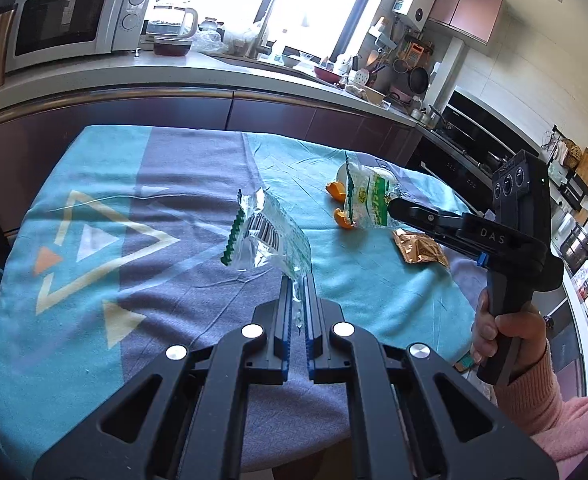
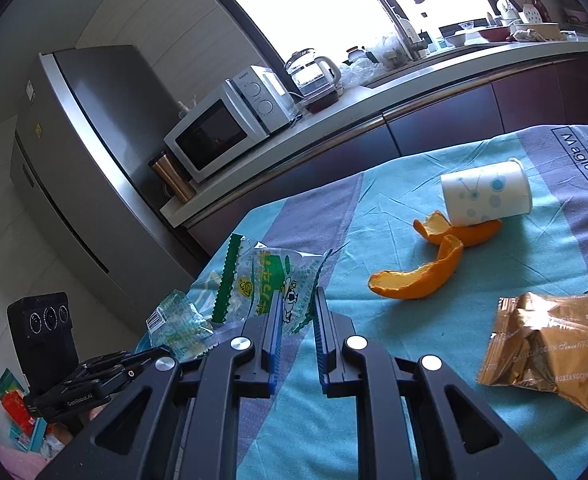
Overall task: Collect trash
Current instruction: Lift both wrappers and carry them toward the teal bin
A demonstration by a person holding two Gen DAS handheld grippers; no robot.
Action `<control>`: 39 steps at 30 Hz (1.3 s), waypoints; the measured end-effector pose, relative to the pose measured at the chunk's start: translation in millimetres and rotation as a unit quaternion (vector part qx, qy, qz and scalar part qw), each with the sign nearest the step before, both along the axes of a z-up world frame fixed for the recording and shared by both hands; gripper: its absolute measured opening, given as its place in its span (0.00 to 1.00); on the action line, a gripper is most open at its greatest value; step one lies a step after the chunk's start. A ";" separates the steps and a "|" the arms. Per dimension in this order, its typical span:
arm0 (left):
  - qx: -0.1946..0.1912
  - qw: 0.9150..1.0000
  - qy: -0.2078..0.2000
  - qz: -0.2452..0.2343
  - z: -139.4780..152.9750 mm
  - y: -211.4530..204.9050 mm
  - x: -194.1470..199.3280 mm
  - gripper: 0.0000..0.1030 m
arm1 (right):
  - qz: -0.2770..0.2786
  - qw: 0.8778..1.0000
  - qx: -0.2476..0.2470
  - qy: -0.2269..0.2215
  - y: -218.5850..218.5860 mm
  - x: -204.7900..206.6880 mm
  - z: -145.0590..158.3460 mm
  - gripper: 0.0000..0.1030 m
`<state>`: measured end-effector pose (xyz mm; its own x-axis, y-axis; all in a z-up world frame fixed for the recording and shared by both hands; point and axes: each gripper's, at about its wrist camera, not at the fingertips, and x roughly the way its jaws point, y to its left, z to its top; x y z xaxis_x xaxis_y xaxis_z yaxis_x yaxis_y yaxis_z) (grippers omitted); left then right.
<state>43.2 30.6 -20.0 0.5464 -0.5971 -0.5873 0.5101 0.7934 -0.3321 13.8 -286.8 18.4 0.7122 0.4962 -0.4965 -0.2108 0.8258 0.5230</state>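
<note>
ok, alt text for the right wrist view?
The right claw grips a clear green-printed wrapper over a table with a teal and grey cloth. Orange peels, a tipped paper cup and a gold wrapper lie beyond; the left claw holds another clear wrapper.

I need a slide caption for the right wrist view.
Right gripper lifts a green-printed wrapper beside orange peel and paper cup.

"Magic LOVE" on tablecloth (image 2: 581,160); "DAS" on right gripper (image 1: 391,206); "Since 1773" on gold wrapper (image 2: 549,348).
</note>
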 end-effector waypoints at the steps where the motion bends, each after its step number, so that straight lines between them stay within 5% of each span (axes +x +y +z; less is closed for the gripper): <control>1: 0.000 1.000 0.000 0.003 -0.1 2.9 -0.6 0.06 | 0.003 1.000 0.000 0.000 3.0 0.5 0.1 0.13; 39: 0.002 0.995 -0.010 0.096 7.5 89.4 -20.5 0.06 | 0.123 0.992 -0.003 0.009 117.6 30.6 -1.7 0.13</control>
